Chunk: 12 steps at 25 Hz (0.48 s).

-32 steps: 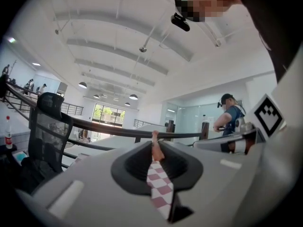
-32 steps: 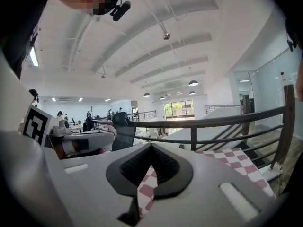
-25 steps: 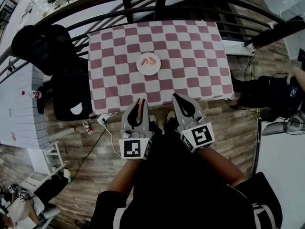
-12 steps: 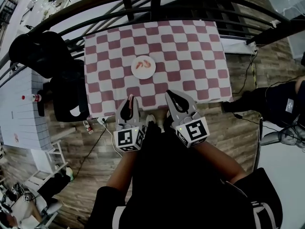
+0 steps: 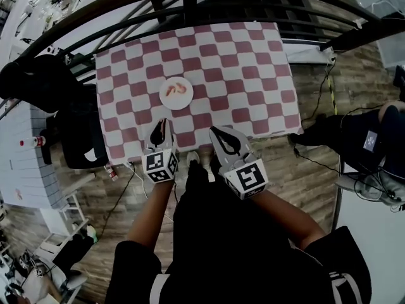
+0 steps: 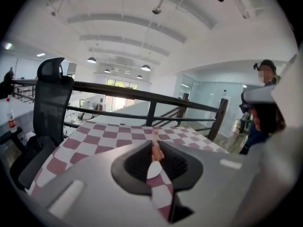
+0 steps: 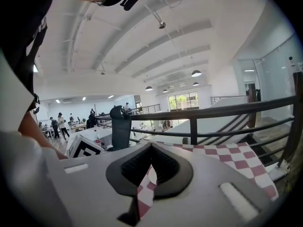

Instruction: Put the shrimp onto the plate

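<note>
The left gripper [image 5: 162, 124] and right gripper [image 5: 218, 133] are grey shells with black ribbed lining inside. Each bears a white cube [image 5: 161, 165] printed with black square markers. The person wears black, with white-striped short sleeves [image 5: 142, 272].

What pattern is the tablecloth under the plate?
Dull red and white checks on the tablecloth; clearest in the head view.
</note>
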Motion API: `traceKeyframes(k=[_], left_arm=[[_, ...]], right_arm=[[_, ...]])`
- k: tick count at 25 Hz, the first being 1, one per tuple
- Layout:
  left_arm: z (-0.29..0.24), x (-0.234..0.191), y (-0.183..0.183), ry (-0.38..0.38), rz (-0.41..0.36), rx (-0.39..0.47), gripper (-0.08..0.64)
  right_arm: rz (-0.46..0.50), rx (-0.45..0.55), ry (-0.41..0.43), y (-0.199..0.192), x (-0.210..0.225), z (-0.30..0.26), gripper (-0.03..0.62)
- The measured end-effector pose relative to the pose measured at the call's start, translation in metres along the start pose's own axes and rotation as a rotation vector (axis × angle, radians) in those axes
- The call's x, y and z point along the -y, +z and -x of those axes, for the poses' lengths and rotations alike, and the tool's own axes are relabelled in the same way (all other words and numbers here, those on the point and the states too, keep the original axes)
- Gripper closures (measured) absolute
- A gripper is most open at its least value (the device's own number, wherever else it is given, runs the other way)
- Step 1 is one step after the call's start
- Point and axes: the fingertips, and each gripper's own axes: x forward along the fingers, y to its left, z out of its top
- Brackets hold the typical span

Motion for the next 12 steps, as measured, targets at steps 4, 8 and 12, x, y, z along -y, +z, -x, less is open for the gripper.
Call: traceKeyframes(k=[4,8,12], left_arm=[[-0.032,-0.002,-0.017,-0.005,-0.074,-0.028,0.517],[-0.069,-0.01,-0.043,-0.02,-0.09,-0.103,0.517],[-0.093,-0.031,-0.071,0.012,-0.091,-0.199,0.517]], right_arm=[[0.042,-0.026,-0.013,-0.004,0.009,-0.011,0.597],[0.024,-0.043,-0.002,-0.008,0.012,-0.022,0.597],[0.012,-0.07,0.022,-0.019,0.008,-0.024,0.597]])
